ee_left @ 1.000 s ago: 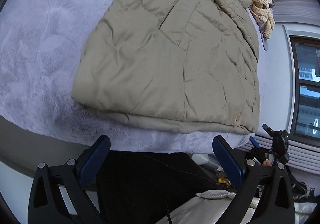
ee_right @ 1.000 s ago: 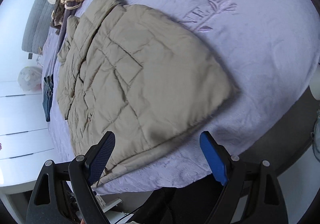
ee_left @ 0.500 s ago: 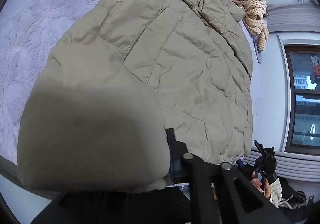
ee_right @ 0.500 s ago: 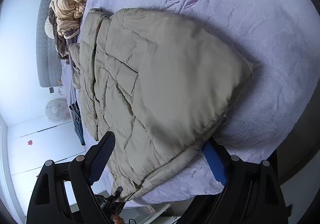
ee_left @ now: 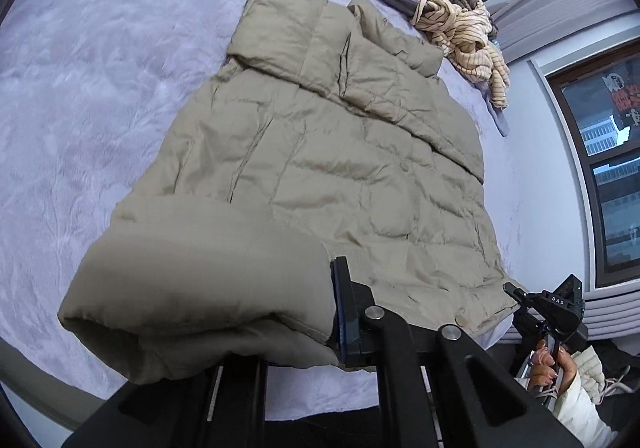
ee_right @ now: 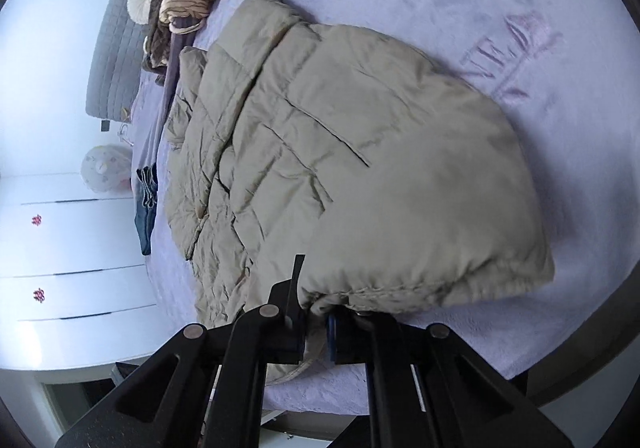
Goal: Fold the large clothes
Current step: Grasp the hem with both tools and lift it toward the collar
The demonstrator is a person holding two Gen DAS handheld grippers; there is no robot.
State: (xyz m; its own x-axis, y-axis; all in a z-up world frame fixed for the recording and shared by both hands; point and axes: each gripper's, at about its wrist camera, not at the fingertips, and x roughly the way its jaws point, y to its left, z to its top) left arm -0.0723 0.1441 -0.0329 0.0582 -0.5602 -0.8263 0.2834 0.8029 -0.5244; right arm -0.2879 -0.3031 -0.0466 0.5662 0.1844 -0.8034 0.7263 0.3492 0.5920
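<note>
A large beige quilted puffer jacket (ee_left: 328, 167) lies spread on a lavender bed cover (ee_left: 80, 87); it also shows in the right wrist view (ee_right: 340, 151). My left gripper (ee_left: 316, 312) is shut on the jacket's bottom hem at one corner, and the fabric bulges over and hides its left finger. My right gripper (ee_right: 316, 328) is shut on the hem at the other corner, which is lifted off the bed. The right gripper also shows at the right edge of the left wrist view (ee_left: 548, 312), held by a hand.
A striped cream garment (ee_left: 464, 27) and brown clothes are heaped at the head of the bed, next to a grey headboard (ee_right: 116, 47). Jeans (ee_right: 146, 199) lie at the bed's far side. A window (ee_left: 608, 167) is on one side, white drawers (ee_right: 60, 248) on the other.
Both grippers were open before the hem a second ago. The left closed on it first, then the right. Both have since lifted their hem corners off the bed cover.
</note>
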